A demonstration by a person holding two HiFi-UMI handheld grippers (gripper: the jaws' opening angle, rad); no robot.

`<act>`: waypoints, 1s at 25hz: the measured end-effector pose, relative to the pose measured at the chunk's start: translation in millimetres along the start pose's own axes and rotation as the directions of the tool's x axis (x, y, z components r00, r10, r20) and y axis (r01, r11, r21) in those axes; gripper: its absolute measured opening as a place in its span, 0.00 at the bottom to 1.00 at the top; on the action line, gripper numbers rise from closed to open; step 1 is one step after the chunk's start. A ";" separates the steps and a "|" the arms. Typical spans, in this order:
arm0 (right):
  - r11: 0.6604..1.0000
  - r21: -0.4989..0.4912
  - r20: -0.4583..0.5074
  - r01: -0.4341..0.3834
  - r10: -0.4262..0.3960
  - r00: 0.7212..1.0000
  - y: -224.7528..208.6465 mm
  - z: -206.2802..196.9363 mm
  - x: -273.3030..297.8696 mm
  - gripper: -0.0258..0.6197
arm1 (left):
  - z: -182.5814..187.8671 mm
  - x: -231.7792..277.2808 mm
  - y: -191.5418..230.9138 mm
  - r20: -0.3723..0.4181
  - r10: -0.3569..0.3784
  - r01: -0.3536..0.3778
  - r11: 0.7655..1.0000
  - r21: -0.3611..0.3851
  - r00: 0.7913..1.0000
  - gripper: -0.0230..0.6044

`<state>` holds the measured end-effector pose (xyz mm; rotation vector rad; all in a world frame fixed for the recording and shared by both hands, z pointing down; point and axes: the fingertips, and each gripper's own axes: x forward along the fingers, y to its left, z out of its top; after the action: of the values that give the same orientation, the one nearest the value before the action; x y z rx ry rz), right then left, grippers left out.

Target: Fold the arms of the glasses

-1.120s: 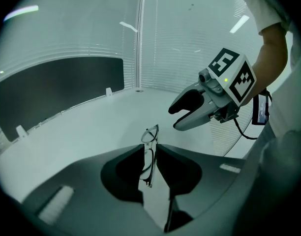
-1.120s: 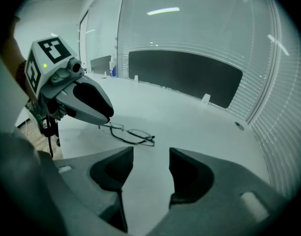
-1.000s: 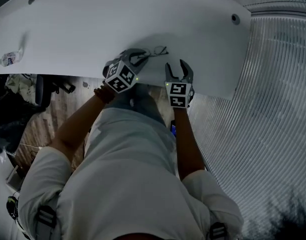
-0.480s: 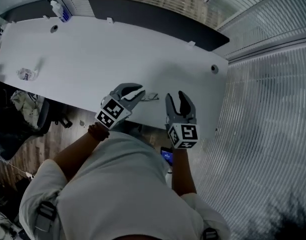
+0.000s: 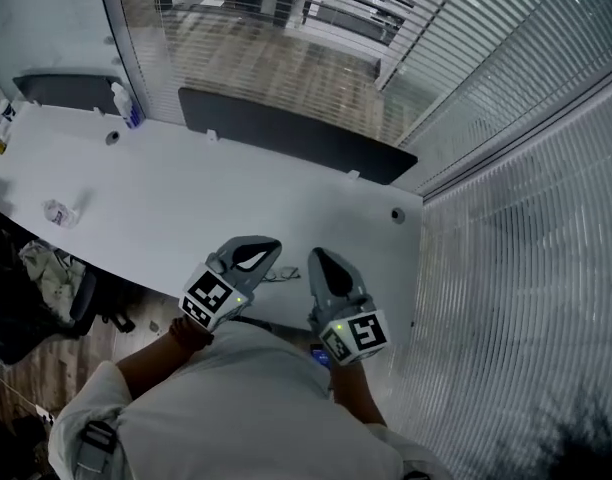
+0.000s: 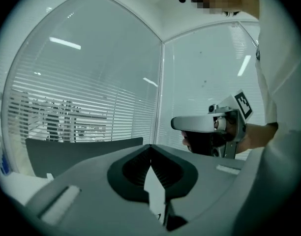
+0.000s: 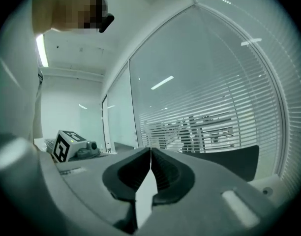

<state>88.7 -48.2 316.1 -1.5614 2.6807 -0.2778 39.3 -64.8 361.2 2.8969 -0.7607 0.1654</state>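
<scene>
The glasses [image 5: 282, 274] lie on the white table [image 5: 186, 208] near its front edge, a thin dark frame just below and between my two raised grippers. My left gripper [image 5: 273, 246] is held up off the table and points about level; in the left gripper view [image 6: 150, 146] its jaws meet with nothing between them. My right gripper [image 5: 317, 256] is lifted beside it, and its jaws have just been closing. They now meet empty in the right gripper view [image 7: 150, 149]. Neither gripper touches the glasses.
A spray bottle [image 5: 121, 103] stands at the table's far left edge, and a small crumpled wrapper [image 5: 58, 213] lies at the left. A black panel [image 5: 286, 133] runs behind the table. Glass walls with blinds [image 5: 506, 268] close the room at right and beyond.
Both grippers have risen from the table and tipped up to level, leaving the glasses lying there. The right jaws went from wide open to shut. The head view has lifted toward the room.
</scene>
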 end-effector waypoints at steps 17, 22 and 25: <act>0.995 -0.031 0.071 -0.097 0.099 0.993 29.3 30.4 -6.9 0.04 | 41.0 -6.2 -26.6 0.121 -0.039 0.052 0.993 -0.102 0.992 0.04; 0.995 -0.012 0.072 -0.102 0.102 0.992 33.0 32.7 -8.6 0.04 | 43.2 -8.8 -30.8 0.120 -0.042 0.056 0.992 -0.109 0.992 0.04; 0.995 -0.009 0.074 -0.096 0.097 0.993 28.5 28.7 -11.7 0.04 | 39.7 -7.0 -32.6 0.114 -0.038 0.051 0.993 -0.110 0.993 0.04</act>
<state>73.2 -28.3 282.3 -1.4085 2.6915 -0.2056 52.1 -39.9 317.6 2.8318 -0.6974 -0.0437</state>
